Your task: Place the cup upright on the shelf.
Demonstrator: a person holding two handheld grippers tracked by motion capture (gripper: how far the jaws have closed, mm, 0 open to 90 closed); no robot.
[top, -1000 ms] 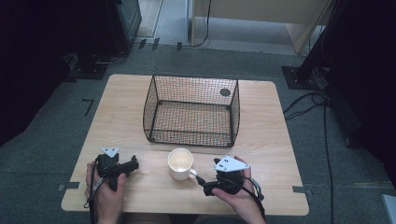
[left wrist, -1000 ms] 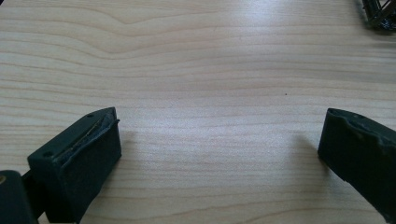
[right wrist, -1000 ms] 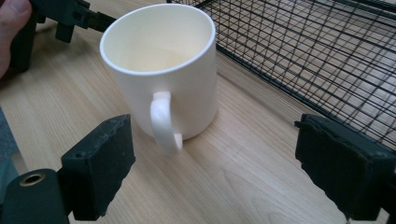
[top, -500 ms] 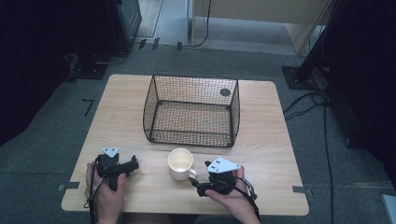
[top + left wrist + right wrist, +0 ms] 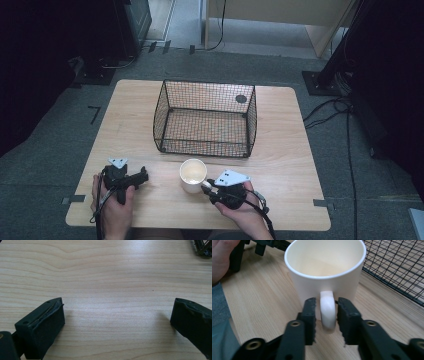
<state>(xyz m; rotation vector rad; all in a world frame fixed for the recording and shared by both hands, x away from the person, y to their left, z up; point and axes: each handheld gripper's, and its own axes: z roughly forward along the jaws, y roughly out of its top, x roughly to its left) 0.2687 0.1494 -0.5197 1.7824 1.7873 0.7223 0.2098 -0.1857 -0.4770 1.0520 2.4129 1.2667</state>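
Right gripper [image 5: 325, 312] has its jaws either side of the white mug's [image 5: 325, 270] handle [image 5: 327, 310], closing in but not quite clamped. Wire basket [image 5: 397, 267] sits just past it. Left gripper [image 5: 117, 320] hangs wide open over bare table [image 5: 107, 277].

In the right gripper view, the mug [image 5: 325, 272] is hiding part of the desk [image 5: 262, 305] behind it, and the basket [image 5: 397, 267] is running off the right edge. Whether the fingers [image 5: 309, 312] are touching the handle [image 5: 327, 310] is staying unclear.
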